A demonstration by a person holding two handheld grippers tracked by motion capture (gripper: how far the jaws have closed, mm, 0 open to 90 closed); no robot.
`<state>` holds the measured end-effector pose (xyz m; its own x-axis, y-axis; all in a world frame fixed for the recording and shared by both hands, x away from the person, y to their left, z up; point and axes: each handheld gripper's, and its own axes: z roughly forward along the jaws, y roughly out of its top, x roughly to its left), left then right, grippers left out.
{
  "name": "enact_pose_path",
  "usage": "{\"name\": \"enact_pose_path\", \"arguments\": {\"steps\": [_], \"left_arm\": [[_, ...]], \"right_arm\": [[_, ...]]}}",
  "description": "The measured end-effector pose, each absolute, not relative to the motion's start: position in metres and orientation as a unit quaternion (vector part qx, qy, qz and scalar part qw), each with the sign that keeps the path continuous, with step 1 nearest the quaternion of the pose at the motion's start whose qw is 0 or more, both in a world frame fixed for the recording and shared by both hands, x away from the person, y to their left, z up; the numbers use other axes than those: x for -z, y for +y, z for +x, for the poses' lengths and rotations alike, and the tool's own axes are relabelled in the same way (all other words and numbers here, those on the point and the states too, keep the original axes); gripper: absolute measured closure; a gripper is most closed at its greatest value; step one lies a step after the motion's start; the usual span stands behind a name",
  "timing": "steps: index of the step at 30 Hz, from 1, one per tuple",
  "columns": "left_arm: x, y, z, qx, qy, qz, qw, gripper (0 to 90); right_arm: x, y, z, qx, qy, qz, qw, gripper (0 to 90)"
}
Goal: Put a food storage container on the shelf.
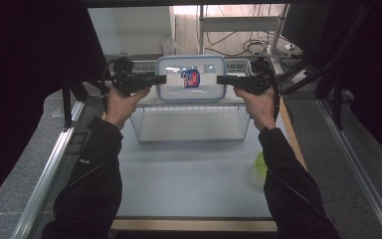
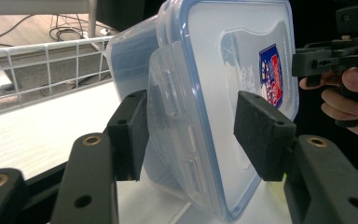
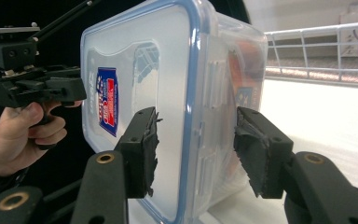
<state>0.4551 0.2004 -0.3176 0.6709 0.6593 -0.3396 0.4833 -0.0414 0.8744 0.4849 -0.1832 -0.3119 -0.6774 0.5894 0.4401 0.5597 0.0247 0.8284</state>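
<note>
We stand the clear rectangular plastic container with blue-rimmed lid [image 1: 191, 78] on edge atop the white wire basket [image 1: 144, 127], left gripper [image 2: 193, 133] and right gripper [image 3: 193, 149] each half-open, straddling its side edges without clamping.

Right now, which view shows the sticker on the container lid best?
The right gripper view: the red-and-blue sticker faces that camera fairly openly on the lid. The left gripper view shows it large too, but foreshortened on the slanted lid. The high view shows it head-on yet tiny.
</note>
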Motion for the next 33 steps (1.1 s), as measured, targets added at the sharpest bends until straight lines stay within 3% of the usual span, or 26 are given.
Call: {"name": "enact_pose_path", "arguments": {"steps": [3, 6, 7, 8, 11, 19, 22, 27, 33], "left_arm": [[0.317, 0.198, 0.455, -0.106, 0.402, 0.727, 0.547, 43.3], [0.319, 0.191, 0.455, -0.134, 0.399, 0.744, 0.518, 47.0], [0.32, 0.191, 0.456, -0.13, 0.4, 0.743, 0.52, 42.8], [0.321, 0.192, 0.456, -0.121, 0.401, 0.737, 0.53, 41.5], [0.32, 0.196, 0.457, -0.113, 0.399, 0.727, 0.548, 53.6], [0.319, 0.193, 0.446, -0.135, 0.381, 0.738, 0.54, 51.6], [0.324, 0.196, 0.435, -0.139, 0.377, 0.735, 0.546, 56.6], [0.338, 0.192, 0.425, -0.123, 0.367, 0.744, 0.544, 72.8], [0.344, 0.182, 0.433, -0.132, 0.381, 0.748, 0.527, 78.5]], "right_arm": [[0.313, -0.183, 0.486, -0.574, 0.714, 0.402, 0.013, 48.6], [0.314, -0.181, 0.485, -0.568, 0.713, 0.411, 0.019, 46.2], [0.314, -0.182, 0.485, -0.568, 0.712, 0.411, 0.028, 52.1], [0.314, -0.183, 0.484, -0.562, 0.717, 0.411, 0.04, 52.1], [0.313, -0.186, 0.486, -0.567, 0.71, 0.414, 0.051, 56.8], [0.308, -0.182, 0.48, -0.552, 0.724, 0.405, 0.082, 59.9], [0.306, -0.184, 0.468, -0.551, 0.735, 0.382, 0.098, 66.8], [0.316, -0.177, 0.451, -0.52, 0.772, 0.346, 0.121, 83.2], [0.331, -0.165, 0.457, -0.502, 0.781, 0.348, 0.126, 88.5]]}}
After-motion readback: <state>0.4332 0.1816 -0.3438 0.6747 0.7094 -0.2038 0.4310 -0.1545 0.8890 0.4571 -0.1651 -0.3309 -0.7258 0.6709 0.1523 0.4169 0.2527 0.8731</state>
